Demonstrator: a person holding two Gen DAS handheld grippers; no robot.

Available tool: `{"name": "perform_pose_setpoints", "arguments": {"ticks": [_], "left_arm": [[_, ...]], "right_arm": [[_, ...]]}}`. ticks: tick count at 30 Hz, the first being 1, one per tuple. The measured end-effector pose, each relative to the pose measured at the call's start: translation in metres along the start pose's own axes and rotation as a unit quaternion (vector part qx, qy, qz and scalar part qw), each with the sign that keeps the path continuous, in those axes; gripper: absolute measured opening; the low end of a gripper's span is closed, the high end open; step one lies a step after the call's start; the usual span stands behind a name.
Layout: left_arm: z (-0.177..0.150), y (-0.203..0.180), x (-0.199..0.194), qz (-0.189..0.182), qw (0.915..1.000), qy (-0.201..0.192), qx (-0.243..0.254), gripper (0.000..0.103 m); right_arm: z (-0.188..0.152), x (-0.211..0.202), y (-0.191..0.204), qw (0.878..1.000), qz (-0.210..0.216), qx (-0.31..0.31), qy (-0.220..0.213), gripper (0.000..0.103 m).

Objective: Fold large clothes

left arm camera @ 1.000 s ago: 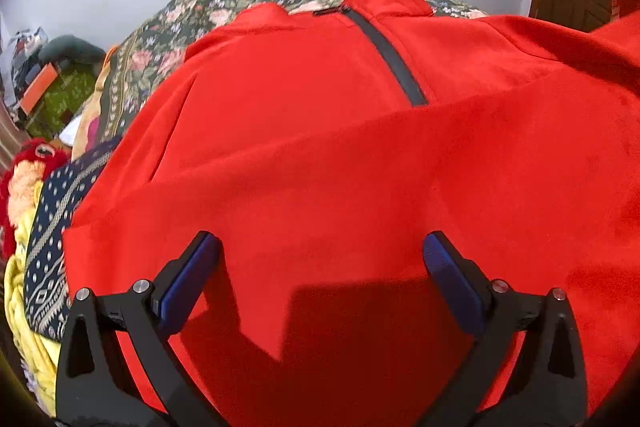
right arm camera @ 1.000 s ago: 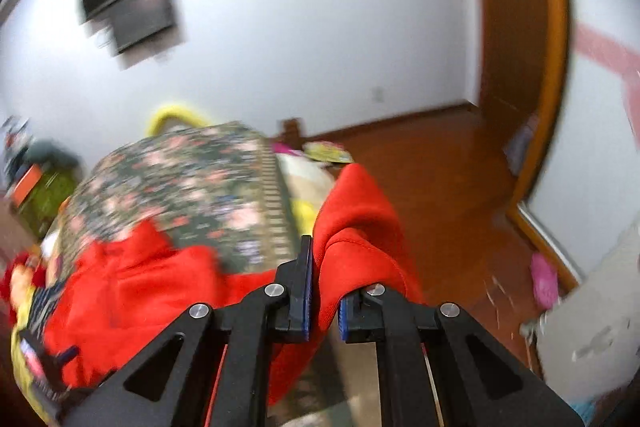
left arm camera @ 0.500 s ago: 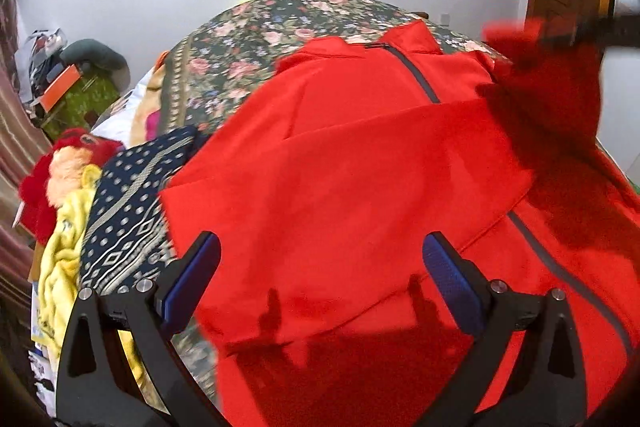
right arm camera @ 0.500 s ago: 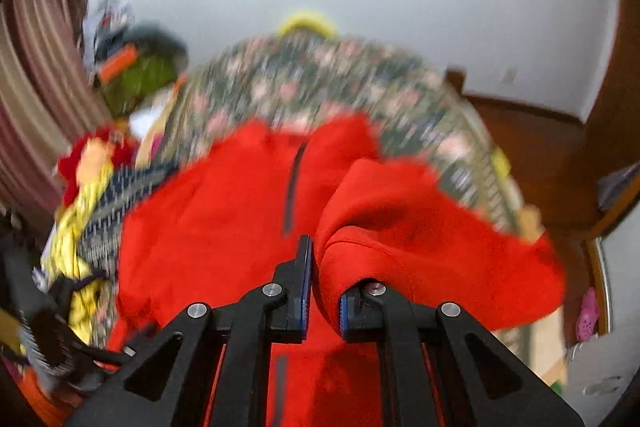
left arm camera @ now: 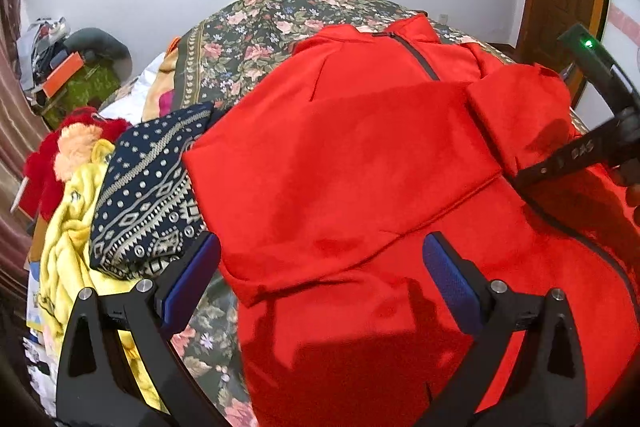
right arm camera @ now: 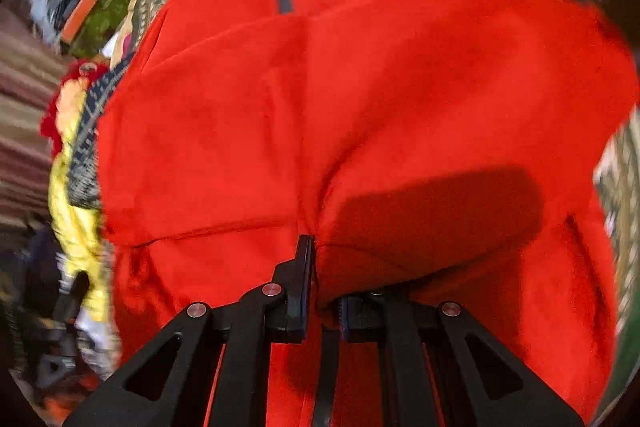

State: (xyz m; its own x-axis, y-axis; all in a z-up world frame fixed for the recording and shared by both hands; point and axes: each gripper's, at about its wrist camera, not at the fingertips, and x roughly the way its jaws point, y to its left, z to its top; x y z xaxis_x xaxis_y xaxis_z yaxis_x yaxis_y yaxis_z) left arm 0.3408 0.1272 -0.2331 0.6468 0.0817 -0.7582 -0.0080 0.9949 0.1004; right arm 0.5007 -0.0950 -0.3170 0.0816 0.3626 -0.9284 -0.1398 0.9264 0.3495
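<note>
A red jacket (left arm camera: 360, 163) lies on a floral bed (left arm camera: 256, 39). The right gripper (right arm camera: 320, 291), clamped on a sleeve (left arm camera: 516, 115), has swung it from beside the bed across the chest. The left gripper (left arm camera: 320, 275) hovers wide open. The second sleeve fold looks nearly placed.

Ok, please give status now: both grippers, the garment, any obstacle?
Left gripper open, empty. Right gripper shut on red fleece zip jacket, sleeve folded across. Dark patterned cloth beside jacket, not blocking.

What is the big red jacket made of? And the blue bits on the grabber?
The red jacket looks like soft fleece: matte, slightly fuzzy, no shine. The blue pads on the left gripper look like rubber, with a fine dotted grip texture, though I can't be sure.
</note>
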Motion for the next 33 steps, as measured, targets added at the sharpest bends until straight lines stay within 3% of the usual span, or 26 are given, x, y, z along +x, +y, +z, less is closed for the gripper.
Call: {"name": "perform_pose_setpoints", "arguments": {"ticks": [4, 7, 11, 17, 21, 27, 33], "left_arm": [[-0.003, -0.005, -0.006, -0.017, 0.9997, 0.004, -0.014, 0.102], [-0.002, -0.011, -0.012, -0.019, 0.9998, 0.001, -0.008, 0.102], [0.000, -0.021, -0.021, -0.011, 0.9999, -0.006, 0.010, 0.102], [0.010, -0.037, -0.029, -0.004, 0.9994, -0.013, 0.032, 0.102], [0.019, -0.050, -0.032, -0.002, 0.9991, -0.018, 0.039, 0.102], [0.042, -0.080, -0.036, -0.012, 0.9980, -0.030, 0.053, 0.102], [0.075, -0.129, -0.035, -0.045, 0.9949, -0.042, 0.080, 0.102]], "right_arm": [[-0.007, -0.008, -0.027, 0.996, 0.054, 0.070, 0.016, 0.007], [-0.012, -0.024, -0.029, 0.998, 0.035, 0.050, -0.012, 0.007], [-0.022, -0.054, -0.007, 0.995, -0.018, -0.027, -0.096, 0.007], [-0.041, -0.099, 0.019, 0.964, -0.103, -0.113, -0.218, 0.007], [-0.055, -0.125, 0.021, 0.944, -0.128, -0.132, -0.273, 0.007], [-0.066, -0.171, -0.005, 0.938, -0.112, -0.118, -0.306, 0.007], [-0.069, -0.204, -0.063, 0.939, -0.108, -0.077, -0.318, 0.007]]}}
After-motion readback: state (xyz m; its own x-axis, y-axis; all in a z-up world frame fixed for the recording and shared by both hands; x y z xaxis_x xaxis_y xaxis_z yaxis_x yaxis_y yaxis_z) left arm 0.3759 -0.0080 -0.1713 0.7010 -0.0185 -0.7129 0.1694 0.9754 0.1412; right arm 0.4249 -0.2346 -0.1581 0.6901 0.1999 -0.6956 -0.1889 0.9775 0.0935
